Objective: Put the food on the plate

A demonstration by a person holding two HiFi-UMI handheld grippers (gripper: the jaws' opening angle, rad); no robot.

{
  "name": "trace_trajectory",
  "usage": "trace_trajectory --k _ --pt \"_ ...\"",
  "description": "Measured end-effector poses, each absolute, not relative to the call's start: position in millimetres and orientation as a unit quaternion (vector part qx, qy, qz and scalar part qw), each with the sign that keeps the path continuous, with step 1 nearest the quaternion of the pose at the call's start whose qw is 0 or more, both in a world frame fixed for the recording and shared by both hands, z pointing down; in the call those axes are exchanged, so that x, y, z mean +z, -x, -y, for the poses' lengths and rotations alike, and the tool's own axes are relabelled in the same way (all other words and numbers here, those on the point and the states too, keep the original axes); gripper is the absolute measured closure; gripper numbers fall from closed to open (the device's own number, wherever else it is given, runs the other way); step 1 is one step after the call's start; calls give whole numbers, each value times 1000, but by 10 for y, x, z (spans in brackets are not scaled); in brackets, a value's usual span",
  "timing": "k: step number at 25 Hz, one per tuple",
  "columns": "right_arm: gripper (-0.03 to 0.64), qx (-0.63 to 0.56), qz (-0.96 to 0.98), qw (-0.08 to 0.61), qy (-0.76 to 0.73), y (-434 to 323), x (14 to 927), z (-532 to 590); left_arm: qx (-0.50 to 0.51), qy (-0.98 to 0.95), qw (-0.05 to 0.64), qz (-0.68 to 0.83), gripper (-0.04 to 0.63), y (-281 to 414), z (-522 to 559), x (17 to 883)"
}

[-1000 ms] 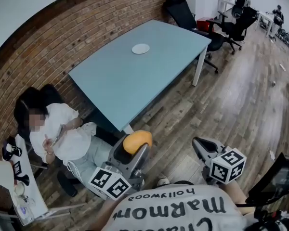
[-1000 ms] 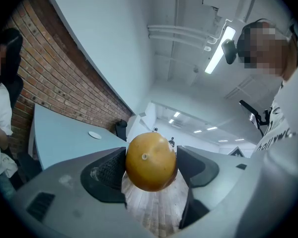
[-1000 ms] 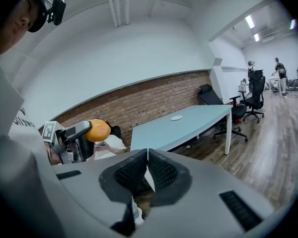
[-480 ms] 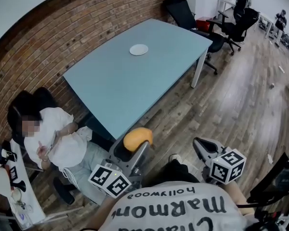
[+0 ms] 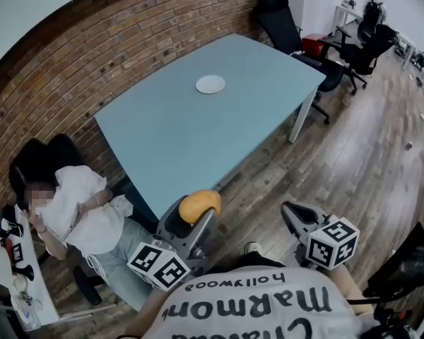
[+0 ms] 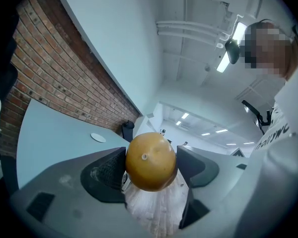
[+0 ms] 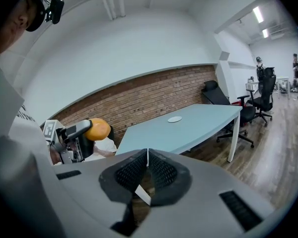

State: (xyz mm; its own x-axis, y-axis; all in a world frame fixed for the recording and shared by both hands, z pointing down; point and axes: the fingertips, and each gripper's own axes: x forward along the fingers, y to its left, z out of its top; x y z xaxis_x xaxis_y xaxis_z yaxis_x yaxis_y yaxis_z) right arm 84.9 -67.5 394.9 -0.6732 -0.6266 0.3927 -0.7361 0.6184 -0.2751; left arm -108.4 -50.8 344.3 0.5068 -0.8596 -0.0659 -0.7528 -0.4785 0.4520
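Observation:
An orange round fruit [image 5: 199, 206] sits clamped between the jaws of my left gripper [image 5: 194, 217], held in the air short of the near corner of the light blue table [image 5: 162, 136]. In the left gripper view the fruit [image 6: 150, 161] fills the gap between both pads. A small white plate [image 5: 210, 85] lies far off on the table, also showing as the plate [image 6: 98, 137] and the plate [image 7: 174, 119]. My right gripper [image 5: 291, 216] hangs over the wood floor, jaws pressed together with nothing between them [image 7: 147, 168].
A seated person in white [image 5: 78, 207] is at the left beside the brick wall. Black office chairs [image 5: 290, 30] stand past the table's far end. A white table leg [image 5: 304, 115] drops to the wood floor [image 5: 367, 168]. A small cluttered desk [image 5: 18, 281] is at lower left.
The view has shifted slightly, so table and plate sit a little further right. Both grippers keep their places in frame, the fruit still held.

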Motion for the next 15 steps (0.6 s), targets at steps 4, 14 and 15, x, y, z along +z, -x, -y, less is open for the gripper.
trace_trajectory --k 4,14,15 --pt "604 210 894 132 -373 -951 3932 1053 -132 -847 187 479 276 946 792 3447" --pt "604 216 907 147 -331 -1221 4036 1744 -134 -829 190 509 276 637 1295 3526" --pt "604 218 907 148 -327 -1245 4046 1810 -134 -826 189 513 276 614 1335 3522"
